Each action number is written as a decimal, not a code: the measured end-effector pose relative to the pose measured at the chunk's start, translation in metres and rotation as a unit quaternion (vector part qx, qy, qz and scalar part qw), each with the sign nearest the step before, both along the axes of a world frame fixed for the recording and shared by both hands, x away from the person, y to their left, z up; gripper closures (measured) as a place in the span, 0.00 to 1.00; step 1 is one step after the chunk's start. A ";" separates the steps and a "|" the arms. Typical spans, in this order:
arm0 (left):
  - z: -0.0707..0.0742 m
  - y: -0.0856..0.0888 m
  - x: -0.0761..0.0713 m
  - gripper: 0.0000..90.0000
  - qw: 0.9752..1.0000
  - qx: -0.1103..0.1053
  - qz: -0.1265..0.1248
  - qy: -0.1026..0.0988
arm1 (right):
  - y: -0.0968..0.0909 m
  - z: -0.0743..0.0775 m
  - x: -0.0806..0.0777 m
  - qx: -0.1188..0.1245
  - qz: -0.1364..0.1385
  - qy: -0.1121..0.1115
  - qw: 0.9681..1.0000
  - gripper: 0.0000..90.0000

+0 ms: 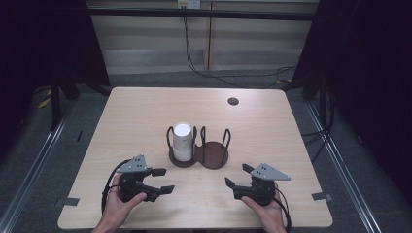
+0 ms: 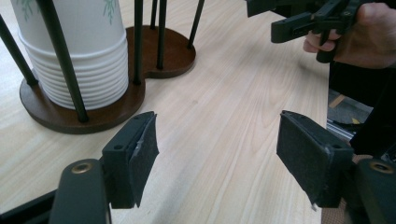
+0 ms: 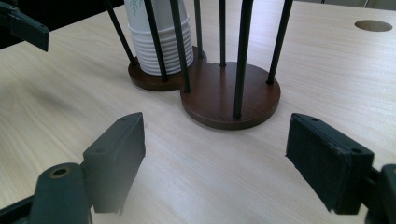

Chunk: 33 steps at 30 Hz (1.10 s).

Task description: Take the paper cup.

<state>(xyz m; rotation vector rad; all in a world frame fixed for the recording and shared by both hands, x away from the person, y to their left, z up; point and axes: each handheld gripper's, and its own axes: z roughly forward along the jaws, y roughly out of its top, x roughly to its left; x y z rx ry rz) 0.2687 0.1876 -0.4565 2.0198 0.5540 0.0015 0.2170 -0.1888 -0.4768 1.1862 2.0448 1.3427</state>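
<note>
Nearest the camera in the high view, the left hand-held gripper (image 1: 162, 180) sits at the near-left part of the surface (image 1: 136, 116), held in the person's left hand (image 1: 116, 204). Its jaws are spread with nothing between them, and they point rightward toward the middle. In the left gripper view the two padded jaws stand well apart over bare wood, with the stack of paper cups (image 2: 81, 56) ahead and to the left of them, not touching.

Moving right, the stack of paper cups (image 1: 182, 141) stands upright in the left ring of the dark double cup holder (image 1: 211, 158), fenced by thin black rods. It lies farther from the person than both grippers, between them and slightly nearer the left one. The holder's right ring has only its brown base showing.

Further right, the right hand-held gripper (image 1: 237, 177) rests in the right hand (image 1: 265, 206) at the near-right, jaws spread and pointing left, gripping nothing. In the right gripper view the holder (image 3: 231, 93) sits just beyond the open jaws, cups (image 3: 161, 42) behind it to the left.
</note>
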 end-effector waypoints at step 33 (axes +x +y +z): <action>0.039 -0.017 0.017 0.25 0.999 0.011 -0.020 -0.033 | 0.003 0.007 -0.008 0.024 0.050 0.007 0.998 0.19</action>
